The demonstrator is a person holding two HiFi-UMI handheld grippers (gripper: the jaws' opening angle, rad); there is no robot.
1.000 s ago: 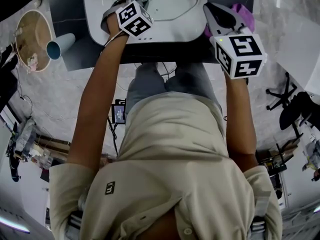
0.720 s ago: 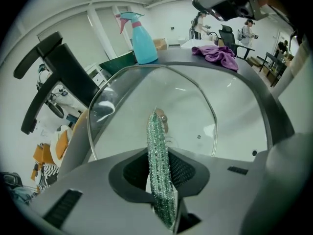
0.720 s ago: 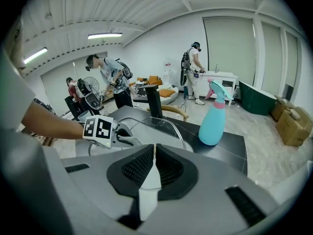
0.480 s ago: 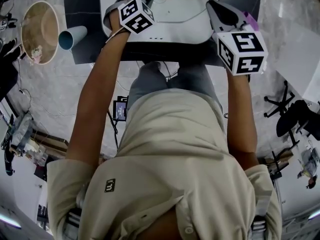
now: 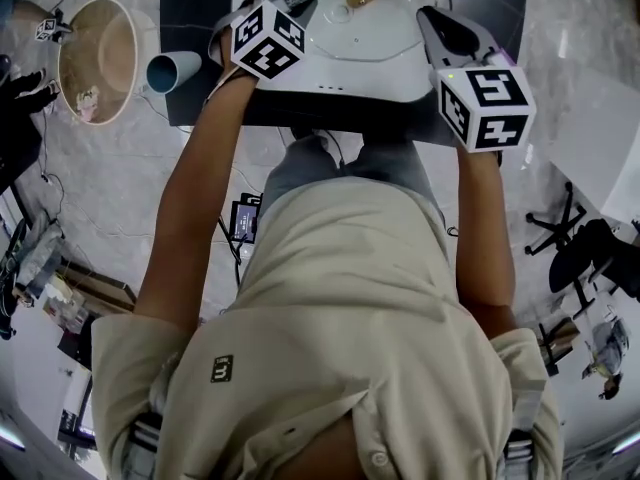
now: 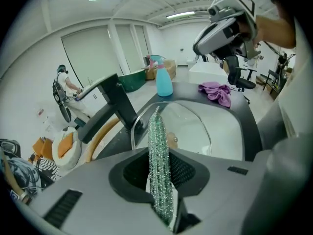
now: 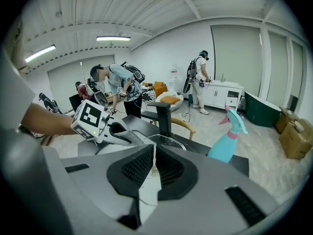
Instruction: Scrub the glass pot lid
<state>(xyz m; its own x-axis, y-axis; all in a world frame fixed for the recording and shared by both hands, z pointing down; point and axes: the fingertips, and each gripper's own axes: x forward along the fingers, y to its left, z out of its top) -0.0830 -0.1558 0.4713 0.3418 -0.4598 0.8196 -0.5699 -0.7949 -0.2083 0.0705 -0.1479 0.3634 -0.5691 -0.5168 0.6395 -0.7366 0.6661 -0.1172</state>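
The glass pot lid (image 6: 193, 126) lies flat in the white sink (image 5: 370, 68), with bare basin around it. The left tongs (image 6: 159, 180), clamped on a glittery green scrubber (image 6: 157, 146), hover just near of it. The right tongs (image 7: 152, 173), almost closed and empty, hang to its right.

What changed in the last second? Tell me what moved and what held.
Mainly the head camera swung: the sink and blue cup slid rightward in the picture, and more of the glass lid came into view. Against the sink, both grippers seem slightly further left. Unchanged: left gripper shut on the green scrubber, right gripper shut and empty.
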